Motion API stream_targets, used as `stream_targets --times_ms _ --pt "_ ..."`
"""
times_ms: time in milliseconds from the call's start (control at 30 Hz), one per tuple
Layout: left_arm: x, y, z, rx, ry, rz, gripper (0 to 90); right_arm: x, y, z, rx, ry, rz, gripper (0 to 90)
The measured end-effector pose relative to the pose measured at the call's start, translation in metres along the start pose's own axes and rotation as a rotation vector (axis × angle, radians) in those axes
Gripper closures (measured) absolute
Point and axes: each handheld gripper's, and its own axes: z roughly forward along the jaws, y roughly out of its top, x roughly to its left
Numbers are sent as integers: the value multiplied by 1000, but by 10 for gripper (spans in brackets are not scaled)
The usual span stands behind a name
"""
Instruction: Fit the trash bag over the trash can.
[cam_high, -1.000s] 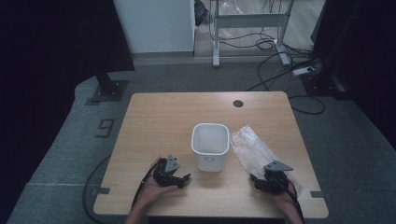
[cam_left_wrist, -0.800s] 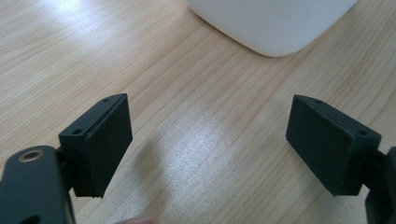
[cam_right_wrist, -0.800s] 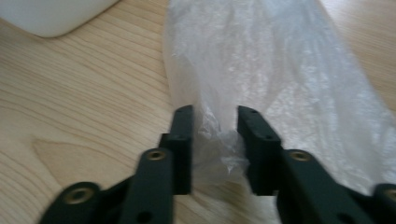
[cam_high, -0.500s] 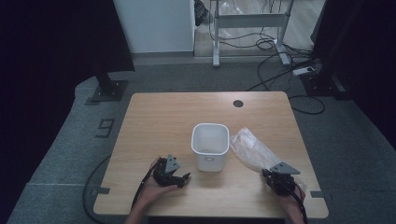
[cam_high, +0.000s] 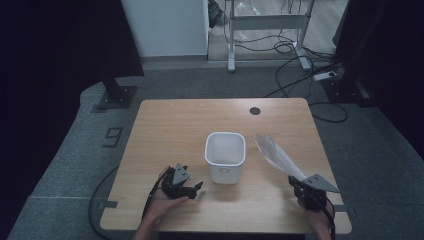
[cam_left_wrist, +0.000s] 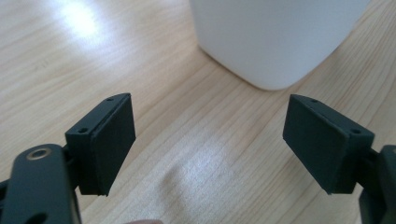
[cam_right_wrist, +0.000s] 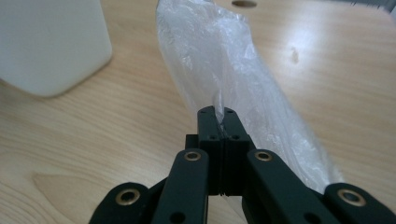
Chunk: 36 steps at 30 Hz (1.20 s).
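While the right gripper (cam_high: 300, 186) is pinching the near edge of the clear plastic bag (cam_high: 275, 154), its jaws are standing fully together with a thin fold of film caught between the pads — they have just been closing on it. Seen from above, the bag is stretching from that gripper up and to the left across the wooden table (cam_high: 170, 130), its far end lying just beside the white bin (cam_high: 225, 156) without clearly touching it. Through the right gripper view the bag (cam_right_wrist: 233, 79) is running away from the closed jaws as a long crinkled strip, with the bin (cam_right_wrist: 49, 44) sitting to its left and the table's round cable hole (cam_right_wrist: 243, 3) showing beyond its far end. On the other side, the left gripper (cam_high: 192, 187) is resting low at the table's near edge in the person's hand, pointing toward the bin and gripping nothing — in the left gripper view its two black pads (cam_left_wrist: 109, 140) are standing wide apart over bare wood, with the bin's rounded corner (cam_left_wrist: 280, 42) sitting just ahead of them. Upright and open-topped, the bin is standing near the middle of the table, between the two grippers.
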Motion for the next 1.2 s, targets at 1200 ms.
stream_targets --times_ms 1200 --pt "24 78 -64 -187 5 -68 303 42 101 -76 -248 77 -133 886"
